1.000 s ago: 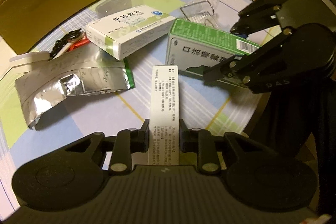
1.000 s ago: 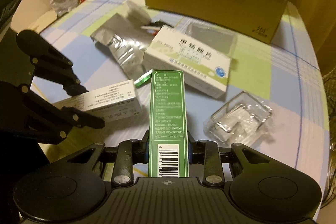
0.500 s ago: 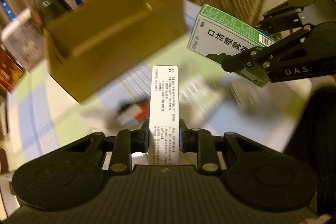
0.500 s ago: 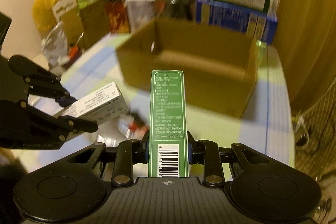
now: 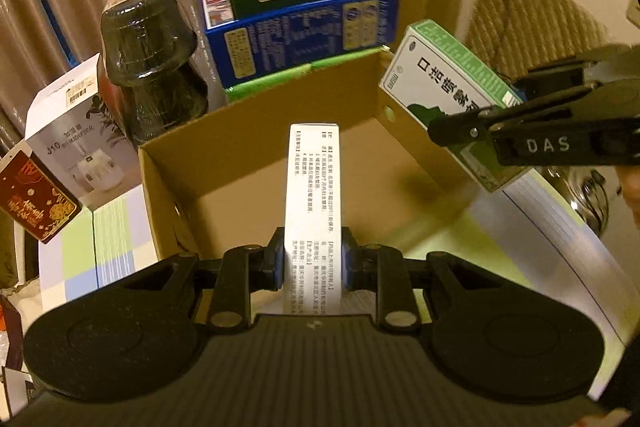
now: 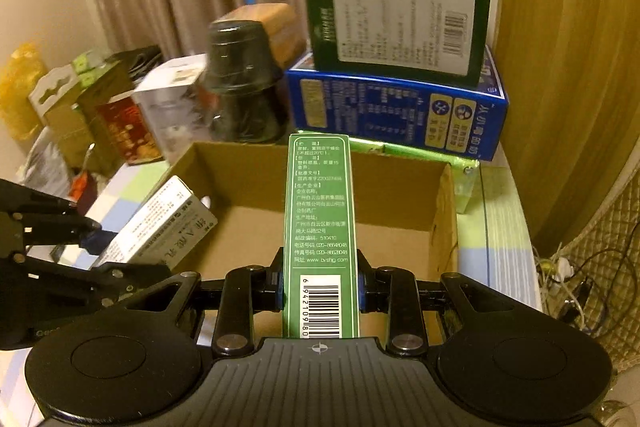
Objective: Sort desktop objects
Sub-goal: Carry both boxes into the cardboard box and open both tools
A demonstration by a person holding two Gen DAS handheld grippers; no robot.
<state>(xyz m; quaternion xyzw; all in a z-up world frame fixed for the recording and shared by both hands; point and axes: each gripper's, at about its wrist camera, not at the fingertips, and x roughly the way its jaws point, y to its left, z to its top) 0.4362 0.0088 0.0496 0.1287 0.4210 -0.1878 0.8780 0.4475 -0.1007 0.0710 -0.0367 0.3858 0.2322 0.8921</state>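
Left claw (image 5: 313, 263) clamps white box (image 5: 313, 195), right claw (image 6: 320, 285) clamps green box (image 6: 319, 211), both over the open cardboard box (image 5: 256, 163). Light, crushable cartons; grip the narrow sides, gently.

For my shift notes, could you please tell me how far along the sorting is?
Midway. Picked up: the left tool grips a white box, the right tool a green box. Both hang over the open cardboard box, whose visible floor is bare. Left: releasing both inside.
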